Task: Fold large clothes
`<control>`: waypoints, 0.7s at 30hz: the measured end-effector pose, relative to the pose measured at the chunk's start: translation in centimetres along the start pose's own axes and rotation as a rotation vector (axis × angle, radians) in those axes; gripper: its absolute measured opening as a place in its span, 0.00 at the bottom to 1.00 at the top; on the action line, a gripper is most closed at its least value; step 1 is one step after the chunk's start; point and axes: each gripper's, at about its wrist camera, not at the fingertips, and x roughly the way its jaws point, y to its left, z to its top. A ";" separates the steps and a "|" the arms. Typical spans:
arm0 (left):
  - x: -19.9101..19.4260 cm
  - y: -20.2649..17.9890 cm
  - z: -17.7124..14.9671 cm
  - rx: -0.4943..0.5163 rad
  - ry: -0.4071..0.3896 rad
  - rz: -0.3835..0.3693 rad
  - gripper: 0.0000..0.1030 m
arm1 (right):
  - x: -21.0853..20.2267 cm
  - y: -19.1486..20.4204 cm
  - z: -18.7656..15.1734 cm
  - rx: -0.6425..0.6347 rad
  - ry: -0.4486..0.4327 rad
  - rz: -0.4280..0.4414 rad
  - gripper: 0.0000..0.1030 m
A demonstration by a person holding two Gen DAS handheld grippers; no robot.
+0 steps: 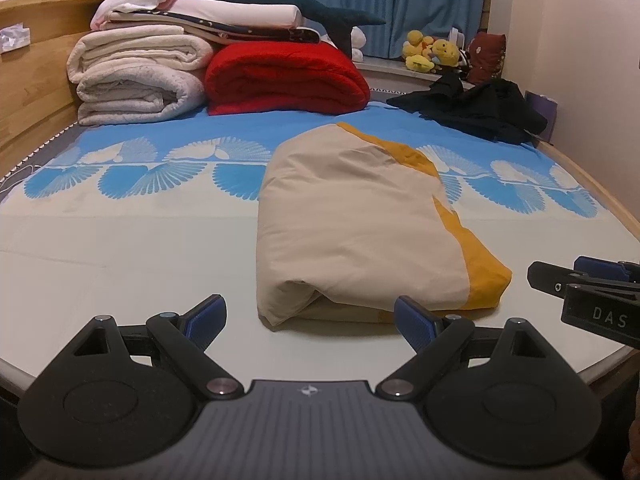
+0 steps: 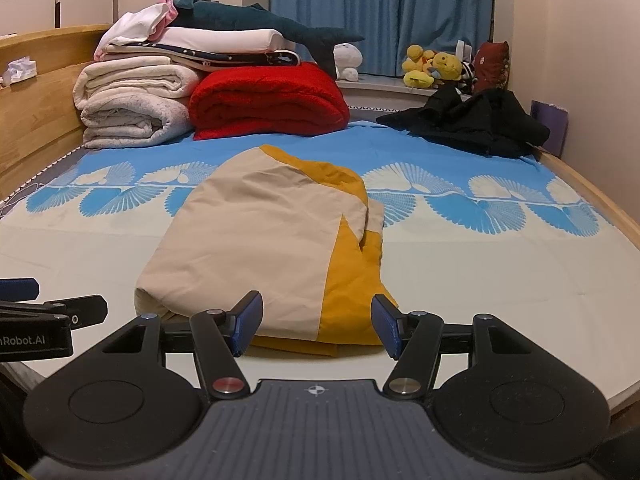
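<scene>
**Folded beige garment sits mid-bed, both grippers hanging open at its near edge**

Beige-and-mustard garment (image 1: 356,220) lies folded into a thick bundle on the bed sheet (image 1: 120,248), roughly in the middle of the mattress, its long side running away from me. From the left wrist camera I see the beige panel on top and the mustard strip along its right side; the near end shows a rolled fold with layers tucked under.

My left gripper (image 1: 310,318) hovers just in front of that near end, jaws spread wide, nothing between the blue pads (image 1: 414,322). My right gripper (image 2: 316,328) is low at the garment's near edge too, jaws spread, the pads either side of the mustard corner; I cannot tell whether they touch the cloth. Each gripper shows at the edge of the other's view, so the two sit side by side, near one another.

Farther back, a red blanket (image 1: 284,78) lies folded beside a stack of white blankets (image 1: 136,76), both against the wooden headboard (image 1: 32,80). A dark blue shark plush (image 1: 280,0) lies across the pile. A black garment (image 2: 472,124) lies crumpled at the far right of the sheet, well apart from the folded bundle. Yellow plush toys (image 2: 432,66) sit on the sill under the blue curtain (image 2: 380,8).
</scene>
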 end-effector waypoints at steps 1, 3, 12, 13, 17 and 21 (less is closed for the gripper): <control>0.0 0.0 0.0 0.000 0.001 -0.001 0.91 | 0.0 -0.1 0.0 -0.001 0.000 0.002 0.60; 0.1 0.0 0.0 0.000 0.000 -0.001 0.91 | 0.0 -0.3 0.0 -0.004 0.001 0.005 0.60; 0.2 -0.1 0.0 0.001 -0.002 -0.002 0.91 | 0.0 -0.4 0.0 -0.005 0.001 0.006 0.60; 0.2 -0.1 0.0 0.002 -0.002 -0.003 0.91 | 0.0 -0.4 0.0 -0.005 0.000 0.006 0.60; 0.2 0.0 0.0 0.004 -0.002 -0.004 0.91 | 0.0 -0.4 0.0 -0.006 0.001 0.007 0.60; 0.2 0.0 0.0 0.004 -0.003 -0.005 0.91 | 0.0 -0.4 0.0 -0.004 0.001 0.006 0.60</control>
